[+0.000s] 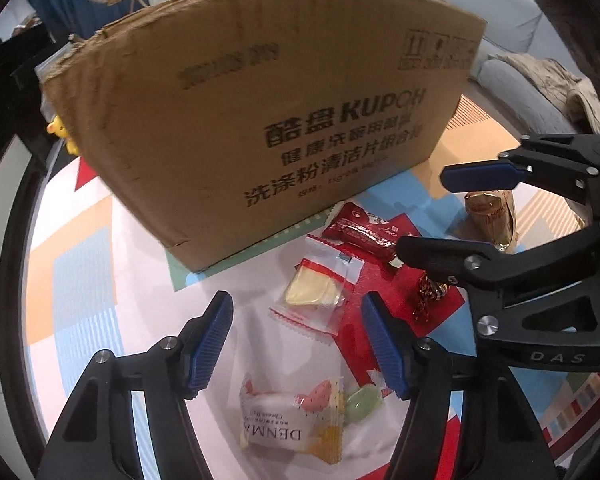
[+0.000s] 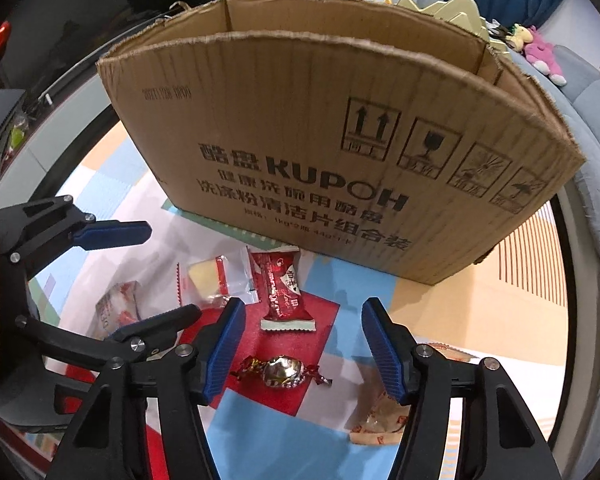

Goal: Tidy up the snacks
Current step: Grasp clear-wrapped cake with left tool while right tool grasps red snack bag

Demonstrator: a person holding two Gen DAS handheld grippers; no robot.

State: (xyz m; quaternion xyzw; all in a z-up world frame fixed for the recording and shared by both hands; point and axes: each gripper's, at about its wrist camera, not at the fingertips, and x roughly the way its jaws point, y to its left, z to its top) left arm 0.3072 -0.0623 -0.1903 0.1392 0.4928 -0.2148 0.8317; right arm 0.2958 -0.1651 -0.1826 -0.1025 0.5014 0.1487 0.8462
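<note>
Two grippers of ours, left (image 1: 296,344) and right (image 2: 302,344), hang with jaws apart and empty over snacks strewn on the mat (image 2: 440,300) before the box (image 2: 340,152): cake (image 1: 284,416), candy (image 2: 282,372).

Cardboard box (image 2: 340,168) interior mostly hidden
</note>
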